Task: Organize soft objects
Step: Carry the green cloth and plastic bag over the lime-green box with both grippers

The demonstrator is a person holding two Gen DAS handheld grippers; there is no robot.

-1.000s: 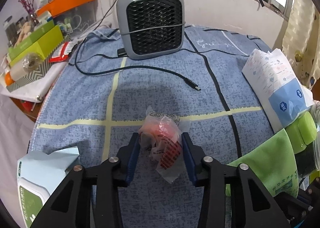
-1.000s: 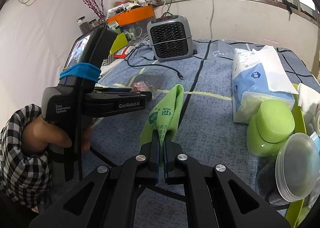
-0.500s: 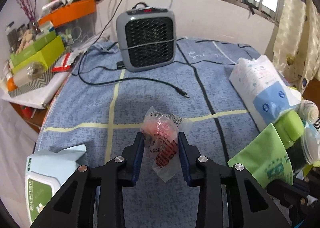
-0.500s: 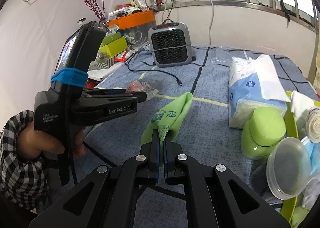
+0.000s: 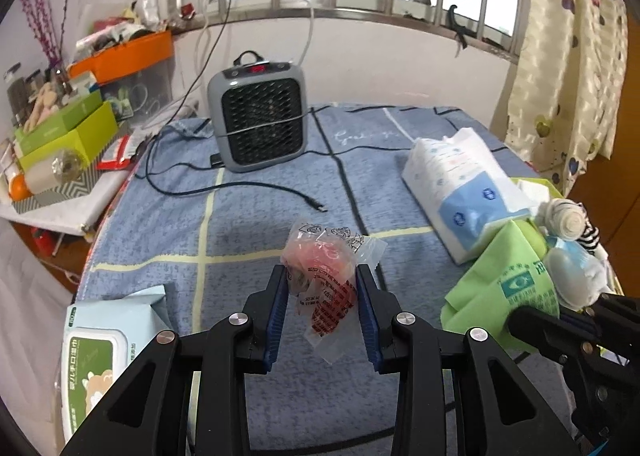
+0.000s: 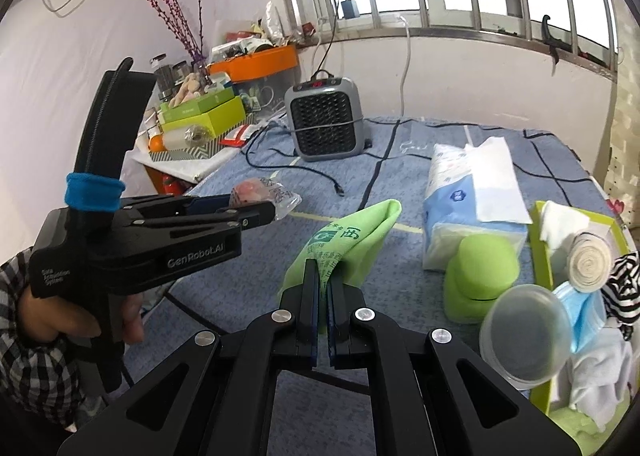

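My left gripper (image 5: 322,276) is shut on a clear plastic bag with something pink inside (image 5: 326,268) and holds it above the blue cloth-covered table (image 5: 248,224). The bag (image 6: 264,192) and left gripper (image 6: 256,208) also show in the right wrist view. My right gripper (image 6: 323,272) is shut on a green cloth (image 6: 352,236), lifted off the table; the cloth also shows in the left wrist view (image 5: 508,284). A green tray (image 6: 544,240) at the right holds a rolled bandage (image 6: 590,262), a striped sock, a blue mask and white cloth.
A grey heater (image 5: 260,116) with a loose cable (image 5: 256,186) stands at the back. A tissue pack (image 5: 460,192) lies right. A wet-wipes pack (image 5: 104,344) lies front left. A green container (image 6: 480,276) and a clear lid (image 6: 524,332) sit by the tray. Cluttered boxes stand left.
Both grippers have risen with their loads: the left has closed on the bag and lifted it off the table, and the right has raised the green cloth.
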